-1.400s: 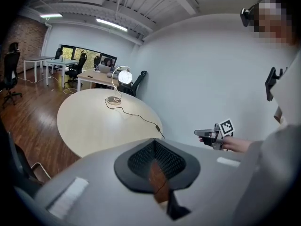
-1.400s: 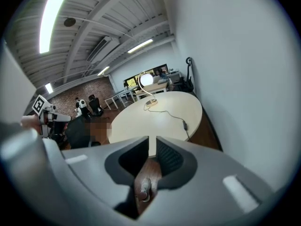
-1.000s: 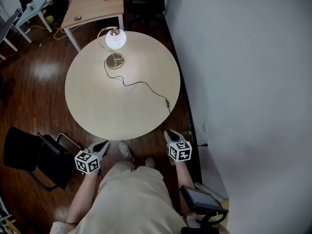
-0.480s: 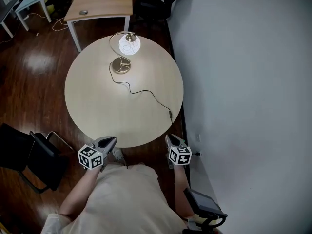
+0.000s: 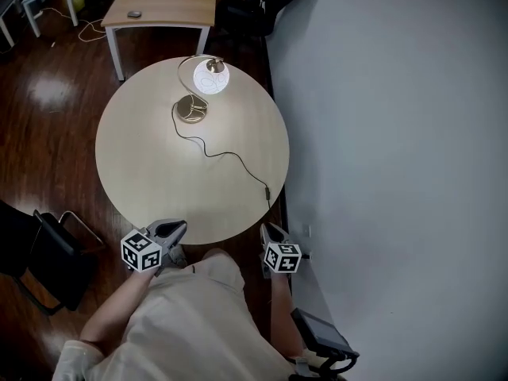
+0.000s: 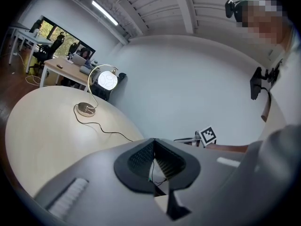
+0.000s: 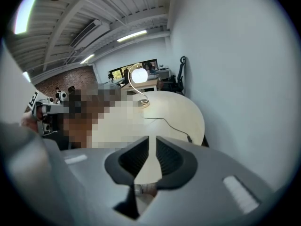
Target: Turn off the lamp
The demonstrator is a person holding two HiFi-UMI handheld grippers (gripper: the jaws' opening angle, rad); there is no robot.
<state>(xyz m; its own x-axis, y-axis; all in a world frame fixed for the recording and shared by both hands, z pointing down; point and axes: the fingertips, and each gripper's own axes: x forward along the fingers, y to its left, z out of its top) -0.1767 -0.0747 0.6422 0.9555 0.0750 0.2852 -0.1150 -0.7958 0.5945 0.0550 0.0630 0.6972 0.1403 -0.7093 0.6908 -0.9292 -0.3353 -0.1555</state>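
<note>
Jaws: left gripper (image 5: 175, 228) pressed together, empty; right gripper (image 5: 269, 231) slightly parted, empty. Lamp (image 5: 211, 77) lit, far side (cord (image 5: 236, 156) end hidden past table (image 5: 151, 181) edge).

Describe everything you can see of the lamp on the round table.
The lamp is lit: its round white globe glows. A thin brass-coloured stem arches from a round base to the globe. It stands upright on the far side of the pale round table. A thin dark cord trails from the base across the tabletop to the edge by the wall. Nothing else touches it.
</note>
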